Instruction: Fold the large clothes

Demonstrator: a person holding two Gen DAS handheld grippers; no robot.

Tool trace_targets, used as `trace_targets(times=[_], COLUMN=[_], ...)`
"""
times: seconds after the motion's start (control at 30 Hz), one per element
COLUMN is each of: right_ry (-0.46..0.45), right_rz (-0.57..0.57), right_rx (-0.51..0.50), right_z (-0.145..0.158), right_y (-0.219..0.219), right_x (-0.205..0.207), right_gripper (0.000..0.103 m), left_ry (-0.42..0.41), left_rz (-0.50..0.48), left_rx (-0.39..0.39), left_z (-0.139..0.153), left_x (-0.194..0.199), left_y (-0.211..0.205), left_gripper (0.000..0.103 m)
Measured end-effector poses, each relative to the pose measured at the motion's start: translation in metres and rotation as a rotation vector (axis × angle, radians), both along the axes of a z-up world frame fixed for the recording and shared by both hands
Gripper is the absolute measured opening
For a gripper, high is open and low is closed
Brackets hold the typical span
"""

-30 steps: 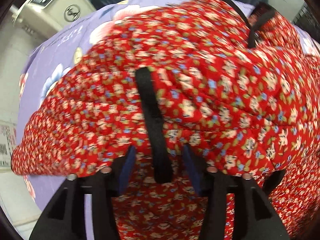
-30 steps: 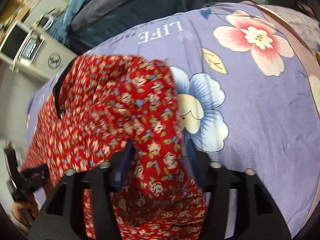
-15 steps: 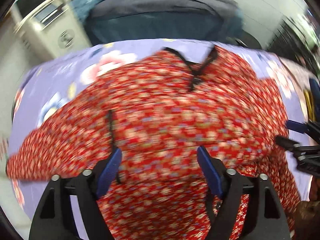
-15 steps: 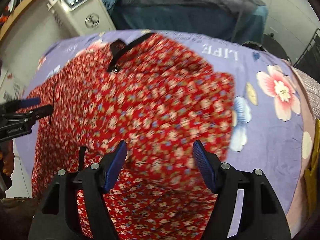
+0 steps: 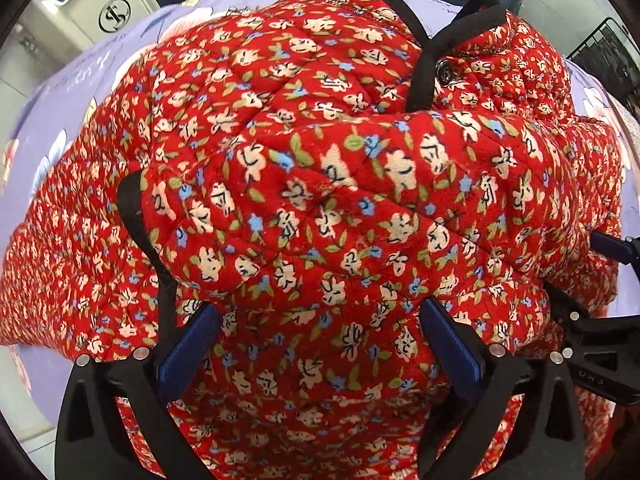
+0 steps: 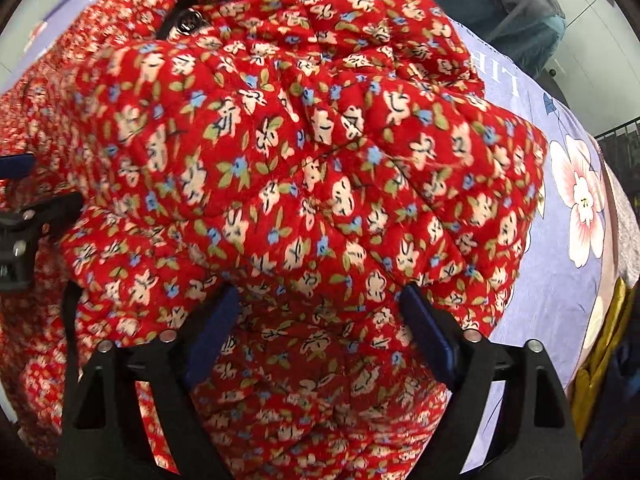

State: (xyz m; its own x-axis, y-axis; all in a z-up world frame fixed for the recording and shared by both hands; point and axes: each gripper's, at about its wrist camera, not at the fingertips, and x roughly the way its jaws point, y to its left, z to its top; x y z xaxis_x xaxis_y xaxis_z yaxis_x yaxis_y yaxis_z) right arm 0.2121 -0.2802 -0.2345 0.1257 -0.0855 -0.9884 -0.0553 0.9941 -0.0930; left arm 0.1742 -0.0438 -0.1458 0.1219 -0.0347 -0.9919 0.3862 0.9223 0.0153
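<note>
A red quilted floral jacket [image 5: 320,184] with black trim lies bunched on a lilac flowered bed sheet [image 5: 80,76]. It fills the right wrist view [image 6: 304,168] too. A sleeve lies folded across its front. My left gripper [image 5: 318,340] is open, its blue pads close above the lower part of the jacket, holding nothing. My right gripper [image 6: 320,328] is open too, jaws wide over the jacket's right side, empty. Each gripper shows at the edge of the other's view: the right one [image 5: 608,248], the left one [image 6: 16,168].
A white appliance [image 5: 92,4] stands beyond the bed at the upper left. A dark blue-grey quilt [image 6: 500,4] lies behind the bed. A yellow cloth [image 6: 604,340] hangs at the bed's right edge. A black wire rack [image 5: 604,52] stands at the far right.
Both grippers let go of the jacket about a second ago and opened. They have since dropped back down close to the cloth, which now has a sleeve folded across it.
</note>
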Motion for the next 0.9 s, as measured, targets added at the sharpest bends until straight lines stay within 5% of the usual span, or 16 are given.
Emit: trace_targets(times=[0.13, 0.37, 0.9], right_ry=[0.051, 0.098, -0.014], right_rz=[0.004, -0.009, -0.026], right_rx=[-0.034, 0.015, -0.031], right_z=[-0.013, -0.027, -0.014], right_y=[0.011, 0.006, 0.03], right_x=[0.022, 0.056, 0.029], right_gripper=[0.097, 0.098, 0.097], left_ry=[-0.003, 0.016, -0.018], left_rz=[0.042, 0.066, 0.043], left_rx=[-0.014, -0.001, -0.057], left_z=[-0.002, -0.017, -0.019], left_x=[0.0, 0.002, 0.006], left_y=[-0.004, -0.003, 0.011], left_gripper=[0.099, 0.099, 0.098])
